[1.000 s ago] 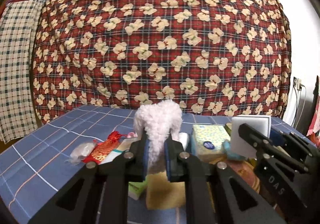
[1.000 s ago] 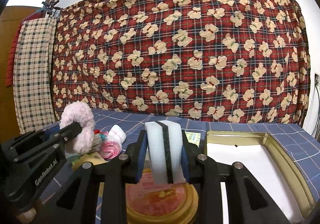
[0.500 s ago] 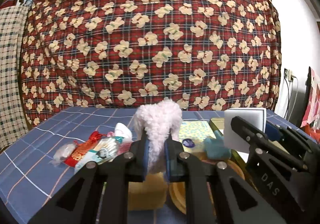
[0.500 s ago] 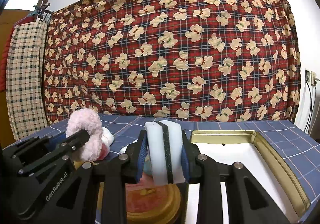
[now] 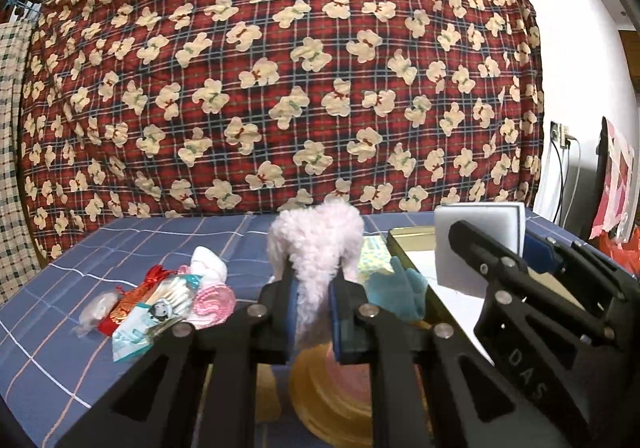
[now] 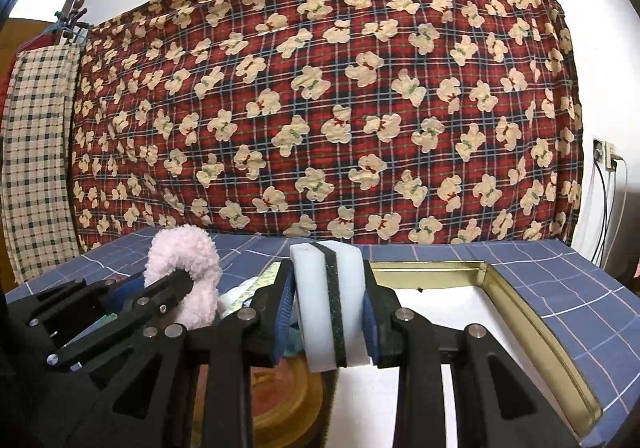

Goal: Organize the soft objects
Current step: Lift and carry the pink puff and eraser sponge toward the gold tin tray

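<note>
My left gripper (image 5: 312,284) is shut on a fluffy pale pink scrunchie (image 5: 316,244), held above the blue checked table. The scrunchie (image 6: 188,272) and the left gripper (image 6: 176,284) also show at the left of the right wrist view. My right gripper (image 6: 328,312) is shut on a white sponge with a dark middle layer (image 6: 328,304), just left of the gold-rimmed white tray (image 6: 532,312). In the left wrist view the sponge (image 5: 476,244) and the right gripper (image 5: 484,244) hang over that tray (image 5: 408,238).
On the blue cloth (image 5: 80,312) lie a red packet (image 5: 132,300), a cotton-swab pack (image 5: 160,308), a rolled pink and white towel (image 5: 208,288), a teal glove (image 5: 396,288) and a yellow patterned pack (image 5: 374,256). A round gold tin (image 5: 332,388) sits below the grippers. A bear-print blanket (image 5: 280,88) hangs behind.
Both grippers have drifted to the right across the table with their loads. The tray now fills more of the right wrist view, and the packets have slid left in the left wrist view.
</note>
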Demonstrator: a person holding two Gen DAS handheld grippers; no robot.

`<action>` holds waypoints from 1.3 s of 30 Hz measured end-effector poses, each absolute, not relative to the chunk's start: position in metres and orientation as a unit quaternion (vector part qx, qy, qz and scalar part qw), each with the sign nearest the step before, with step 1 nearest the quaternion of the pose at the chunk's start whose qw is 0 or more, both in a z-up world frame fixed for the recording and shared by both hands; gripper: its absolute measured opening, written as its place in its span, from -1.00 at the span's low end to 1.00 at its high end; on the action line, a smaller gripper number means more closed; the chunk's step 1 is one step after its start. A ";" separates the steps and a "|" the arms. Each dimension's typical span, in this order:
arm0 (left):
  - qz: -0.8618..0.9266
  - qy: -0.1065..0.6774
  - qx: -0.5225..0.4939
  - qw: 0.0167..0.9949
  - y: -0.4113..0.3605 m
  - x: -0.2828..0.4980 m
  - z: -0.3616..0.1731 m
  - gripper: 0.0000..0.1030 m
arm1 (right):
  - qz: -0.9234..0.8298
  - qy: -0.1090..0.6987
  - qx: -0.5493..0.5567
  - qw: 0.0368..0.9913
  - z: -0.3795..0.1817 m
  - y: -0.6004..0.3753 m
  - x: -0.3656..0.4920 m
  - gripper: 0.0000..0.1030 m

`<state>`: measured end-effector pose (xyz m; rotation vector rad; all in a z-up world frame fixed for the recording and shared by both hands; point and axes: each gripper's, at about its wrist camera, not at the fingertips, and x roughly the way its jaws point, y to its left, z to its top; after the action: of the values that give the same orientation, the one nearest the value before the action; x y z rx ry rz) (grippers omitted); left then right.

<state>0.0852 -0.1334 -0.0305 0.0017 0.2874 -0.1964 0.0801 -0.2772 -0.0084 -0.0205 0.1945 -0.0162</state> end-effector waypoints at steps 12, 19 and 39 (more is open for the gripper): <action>-0.110 0.147 0.002 0.983 -0.149 0.087 -0.030 -0.78 | -0.025 0.098 -0.004 0.995 -0.008 -0.291 0.078 -0.36; -0.117 0.148 -0.002 0.982 -0.156 0.089 -0.030 -0.78 | -0.034 0.096 0.001 0.995 -0.008 -0.300 0.076 -0.36; -0.146 0.153 -0.011 0.977 -0.178 0.094 -0.031 -0.78 | -0.053 0.100 0.017 0.993 -0.008 -0.323 0.074 -0.35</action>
<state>0.0944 -0.1776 -0.0306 -0.0215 0.3086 -0.2946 0.0744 -0.3229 -0.0077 0.0340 0.2008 -0.1062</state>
